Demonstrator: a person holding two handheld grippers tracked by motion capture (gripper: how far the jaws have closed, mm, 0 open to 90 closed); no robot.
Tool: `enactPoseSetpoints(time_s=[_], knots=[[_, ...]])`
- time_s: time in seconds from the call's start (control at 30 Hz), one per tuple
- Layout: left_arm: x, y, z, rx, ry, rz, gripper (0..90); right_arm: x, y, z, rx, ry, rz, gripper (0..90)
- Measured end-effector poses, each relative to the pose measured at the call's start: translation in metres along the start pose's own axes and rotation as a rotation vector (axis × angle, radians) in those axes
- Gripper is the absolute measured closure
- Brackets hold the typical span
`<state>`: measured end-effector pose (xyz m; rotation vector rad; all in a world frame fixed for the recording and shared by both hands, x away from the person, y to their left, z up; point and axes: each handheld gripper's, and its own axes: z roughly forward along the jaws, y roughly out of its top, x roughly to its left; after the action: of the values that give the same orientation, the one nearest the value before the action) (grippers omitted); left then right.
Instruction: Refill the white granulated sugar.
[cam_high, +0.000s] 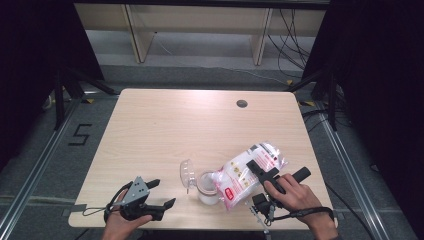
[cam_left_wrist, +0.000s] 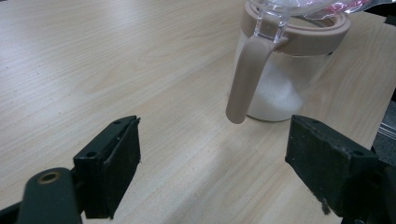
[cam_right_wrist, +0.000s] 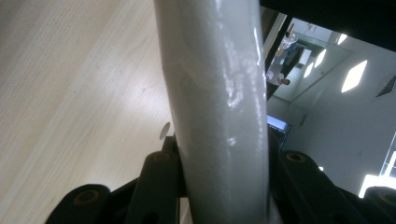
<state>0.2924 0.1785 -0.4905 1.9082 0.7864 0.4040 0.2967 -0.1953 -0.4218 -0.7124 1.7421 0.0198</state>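
Between the clamped jaws of the right gripper (cam_high: 261, 172), a white bag (cam_high: 247, 172) is tipping over the open jar (cam_high: 207, 187) near the counter (cam_high: 165, 125) front, granules already lying inside, pouring seemingly unfinished; left gripper (cam_high: 161, 194) is idling open alongside.

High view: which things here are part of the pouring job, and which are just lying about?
In the job:
- bag of white granules, clamped in the right claw and tipped over the jar
- jar with beige rim, its clear lid swung open
- left claw, open, beside the jar

Lying about:
- table's cable grommet
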Motion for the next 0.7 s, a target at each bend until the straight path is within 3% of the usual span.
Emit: enactPoseSetpoints(time_s=[0.7], knots=[[-0.0002, 0.0, 0.0003, -0.008, -0.005, -0.002, 17.4, 0.0001, -0.0006, 0.0001, -0.002, 0.003, 0.003, 70.9]])
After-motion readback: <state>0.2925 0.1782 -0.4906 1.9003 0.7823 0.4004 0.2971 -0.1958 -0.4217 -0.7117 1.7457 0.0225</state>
